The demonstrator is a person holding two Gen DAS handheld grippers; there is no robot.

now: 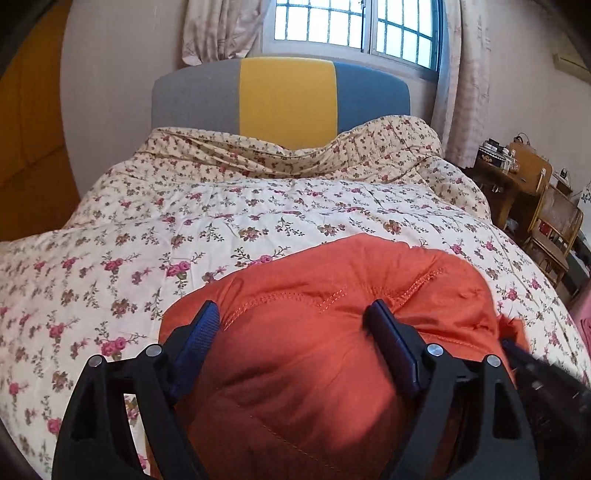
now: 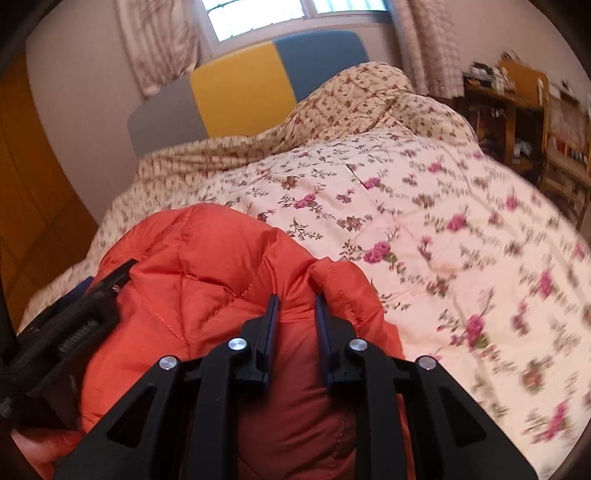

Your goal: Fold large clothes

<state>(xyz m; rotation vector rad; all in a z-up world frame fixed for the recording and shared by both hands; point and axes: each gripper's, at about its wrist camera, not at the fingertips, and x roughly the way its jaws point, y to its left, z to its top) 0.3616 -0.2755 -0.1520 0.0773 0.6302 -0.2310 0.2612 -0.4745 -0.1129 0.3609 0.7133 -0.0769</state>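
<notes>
Orange jacket (image 1: pixel 332 332) between left claw (image 1: pixel 291 317) fingers, on quilt (image 1: pixel 147 229).

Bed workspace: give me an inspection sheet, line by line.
Surface: bed with floral quilt, rumpled near the headboard.
Job's things: orange padded jacket bunched on the quilt.
Clutter: nothing seen on the bed.
Grippers: left tongs open, fingers astride the jacket; right tongs nearly closed, a jacket fold between them, grip unclear.
Cables: nothing seen.
Surroundings: window, curtains, wooden desk and chair to the right.
</notes>
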